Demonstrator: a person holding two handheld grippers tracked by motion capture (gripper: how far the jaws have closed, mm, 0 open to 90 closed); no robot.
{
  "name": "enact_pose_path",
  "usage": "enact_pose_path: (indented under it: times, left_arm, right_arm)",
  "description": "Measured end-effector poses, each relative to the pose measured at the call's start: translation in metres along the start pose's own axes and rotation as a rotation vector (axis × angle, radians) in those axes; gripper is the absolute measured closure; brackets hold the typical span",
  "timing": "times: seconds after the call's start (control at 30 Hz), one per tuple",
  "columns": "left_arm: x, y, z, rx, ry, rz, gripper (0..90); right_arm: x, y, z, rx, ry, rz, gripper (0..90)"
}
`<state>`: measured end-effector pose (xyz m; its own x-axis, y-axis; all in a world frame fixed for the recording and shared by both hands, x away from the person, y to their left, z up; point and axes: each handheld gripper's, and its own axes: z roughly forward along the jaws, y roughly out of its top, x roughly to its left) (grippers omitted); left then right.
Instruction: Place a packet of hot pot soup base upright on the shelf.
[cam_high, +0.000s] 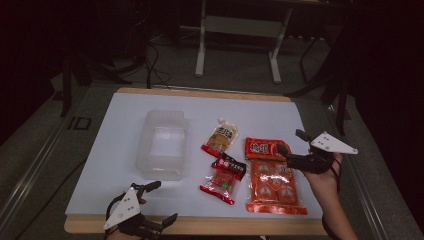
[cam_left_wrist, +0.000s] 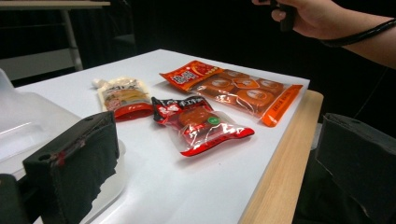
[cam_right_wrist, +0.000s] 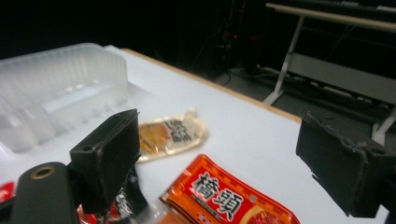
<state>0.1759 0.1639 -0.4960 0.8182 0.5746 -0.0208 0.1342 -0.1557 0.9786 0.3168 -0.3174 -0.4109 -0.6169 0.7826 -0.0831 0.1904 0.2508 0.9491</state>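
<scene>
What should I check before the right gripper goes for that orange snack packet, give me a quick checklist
1. Right gripper open: ok, jaws stand wide apart in the right gripper view.
2. Jaws empty: ok, nothing between them.
3. Orange packet within reach: ok, it lies just below and between the jaws.
4. Packet free to lift: cannot tell, it lies against the large orange pack, possibly overlapping.
5. Clear container ready: ok, upright, open-topped, nothing visible inside.
6. Left gripper out of the way: ok, open at the table's near edge, apart from the packets.
</scene>
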Motion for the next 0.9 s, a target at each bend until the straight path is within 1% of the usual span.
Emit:
enact_pose_path:
  times: [0.03,0.1,0.13,0.17,0.3,0.33,0.37,0.43,0.47,0.57,0.63,0.67,0.7,0.73,0.77,0.8,0.83,0.9]
  left_arm:
    - [0.000,0.000,0.000,0.002,0.001,-0.003,0.0]
    - [0.001,0.000,-0.001,-0.006,0.000,-0.011,0.0]
    - [0.001,0.000,-0.001,-0.006,0.000,-0.011,0.0]
    - [0.001,0.000,-0.002,-0.006,0.004,-0.009,0.0]
    - [0.000,-0.001,-0.002,-0.004,0.006,-0.010,0.0]
    - [-0.001,-0.001,-0.003,-0.003,0.008,-0.009,0.0]
    - [-0.001,-0.001,-0.003,-0.004,0.007,-0.005,0.0]
    - [-0.001,-0.001,-0.003,-0.004,0.007,-0.005,0.0]
    - [-0.001,-0.001,-0.005,-0.005,0.007,-0.009,0.0]
    - [0.000,-0.002,-0.006,-0.007,0.007,-0.017,0.0]
    - [0.000,-0.002,-0.006,-0.007,0.007,-0.017,0.0]
    - [0.000,-0.002,-0.007,-0.008,0.014,-0.020,0.0]
    - [0.000,-0.003,-0.007,-0.007,0.014,-0.021,0.0]
    - [0.000,-0.003,-0.007,-0.007,0.014,-0.021,0.0]
    - [-0.001,-0.004,-0.007,0.001,0.017,-0.017,0.0]
    - [-0.001,-0.004,-0.007,0.001,0.017,-0.017,0.0]
    - [-0.002,-0.004,-0.008,0.003,0.020,-0.017,0.0]
    - [-0.002,-0.004,-0.009,0.002,0.020,-0.016,0.0]
  right_arm:
    - [-0.002,-0.002,0.002,0.007,0.002,0.000,13.4]
    - [-0.011,-0.011,0.009,0.031,0.006,0.019,14.1]
    - [-0.011,-0.011,0.009,0.031,0.006,0.019,14.1]
    - [-0.016,-0.016,0.014,0.046,0.009,0.025,14.5]
    - [-0.021,-0.022,0.019,0.067,0.013,0.035,14.4]
    - [-0.025,-0.026,0.023,0.080,0.019,0.041,14.5]
    - [-0.031,-0.031,0.028,0.107,0.021,0.051,16.4]
    - [-0.033,-0.033,0.031,0.117,0.027,0.058,16.4]
    - [-0.039,-0.039,0.037,0.151,0.015,0.060,16.4]
    - [-0.046,-0.048,0.045,0.178,0.008,0.075,16.4]
    - [-0.048,-0.051,0.047,0.184,0.005,0.080,16.4]
    - [-0.048,-0.051,0.047,0.184,0.005,0.080,16.4]
    - [-0.053,-0.060,0.054,0.215,-0.010,0.082,16.5]
    - [-0.053,-0.060,0.054,0.215,-0.010,0.082,16.5]
    - [-0.057,-0.065,0.058,0.239,-0.017,0.082,16.7]
    - [-0.057,-0.065,0.058,0.239,-0.017,0.082,16.7]
    - [-0.061,-0.071,0.062,0.257,-0.021,0.093,16.8]
    - [-0.064,-0.076,0.065,0.280,-0.025,0.098,16.8]
